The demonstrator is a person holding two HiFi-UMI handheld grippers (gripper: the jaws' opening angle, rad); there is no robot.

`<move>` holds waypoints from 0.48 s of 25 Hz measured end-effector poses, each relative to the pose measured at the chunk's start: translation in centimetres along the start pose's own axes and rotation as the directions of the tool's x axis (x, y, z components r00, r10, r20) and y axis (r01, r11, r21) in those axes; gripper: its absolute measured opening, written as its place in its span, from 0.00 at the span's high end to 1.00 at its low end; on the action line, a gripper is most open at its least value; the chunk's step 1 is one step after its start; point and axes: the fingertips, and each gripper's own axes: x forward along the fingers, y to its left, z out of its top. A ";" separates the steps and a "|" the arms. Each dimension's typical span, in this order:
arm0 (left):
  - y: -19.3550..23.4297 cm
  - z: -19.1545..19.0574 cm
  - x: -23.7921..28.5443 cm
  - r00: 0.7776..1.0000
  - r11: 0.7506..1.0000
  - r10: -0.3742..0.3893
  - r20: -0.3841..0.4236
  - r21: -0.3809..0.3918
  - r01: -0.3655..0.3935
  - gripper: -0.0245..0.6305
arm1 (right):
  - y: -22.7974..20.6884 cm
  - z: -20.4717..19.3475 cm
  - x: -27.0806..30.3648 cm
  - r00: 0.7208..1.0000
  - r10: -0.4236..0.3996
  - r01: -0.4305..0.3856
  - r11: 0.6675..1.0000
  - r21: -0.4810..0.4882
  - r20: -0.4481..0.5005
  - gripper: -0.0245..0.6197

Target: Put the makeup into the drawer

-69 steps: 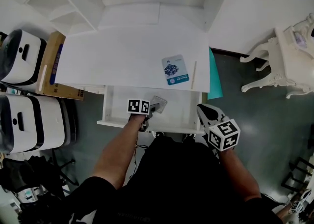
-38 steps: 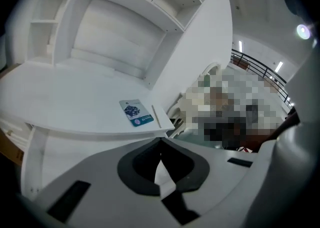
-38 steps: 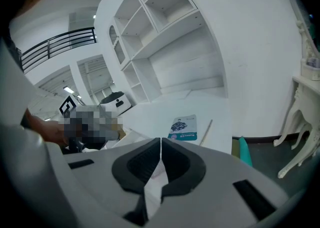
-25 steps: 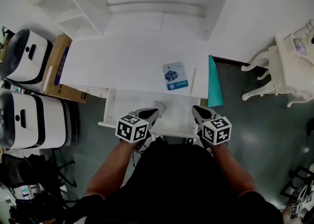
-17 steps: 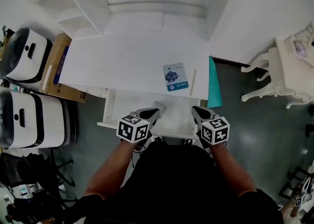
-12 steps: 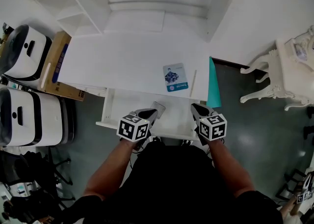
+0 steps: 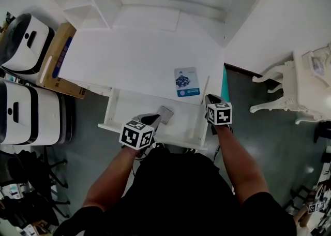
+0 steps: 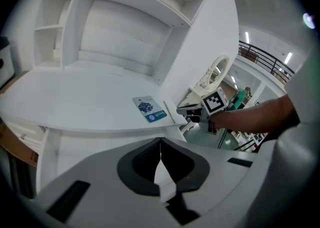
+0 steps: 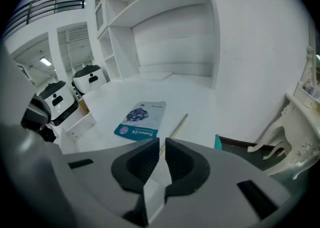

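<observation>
Well, the left gripper (image 7: pixel 155 119) and right gripper (image 7: pixel 209 98) both had jaws shut, holding nothing. For the thin stick (image 7: pixel 205 89), the right one needed to open first, then pinch softly.

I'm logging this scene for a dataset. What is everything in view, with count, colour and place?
desk with shelves: one, white, centre
drawer: one, white, pulled open under the desk's front edge
small item: one, grey, in the drawer, by the left gripper's tip
sachet: one, blue and white, flat on the desk's right part
stick: one, pale, on the desk right of the sachet
panel: one, teal, at the desk's right edge
cardboard box: one, brown, left of the desk
machines: two, white and black, far left
ornate table: one, white, far right
left gripper: one, grey, fingers shut and empty, over the drawer's front
right gripper: one, grey, fingers shut and empty, at the drawer's right end
</observation>
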 end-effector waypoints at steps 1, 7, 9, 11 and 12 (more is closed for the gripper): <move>-0.1 -0.1 0.0 1.000 1.000 -0.003 0.001 0.000 0.003 0.95 | -0.4 0.2 0.5 1.000 -0.009 0.009 1.000 0.010 -0.006 0.91; 0.1 -0.3 -0.3 1.000 1.000 -0.004 0.006 -0.003 0.004 0.95 | -1.0 0.6 2.9 0.998 -0.026 0.029 0.998 0.051 -0.062 0.78; 0.4 -0.2 -0.5 1.000 1.000 0.000 0.009 -0.009 0.000 0.95 | -1.0 0.3 3.5 0.995 -0.032 0.038 0.997 0.061 -0.091 0.78; 0.6 0.0 -0.6 1.000 1.000 0.002 0.012 -0.016 -0.002 0.95 | -1.1 -0.2 3.9 0.991 -0.038 0.049 0.995 0.084 -0.127 0.78; 0.7 0.0 -0.6 1.000 1.000 0.003 0.014 -0.019 -0.003 0.95 | -1.2 -0.4 4.1 0.989 -0.042 0.056 0.994 0.098 -0.143 0.78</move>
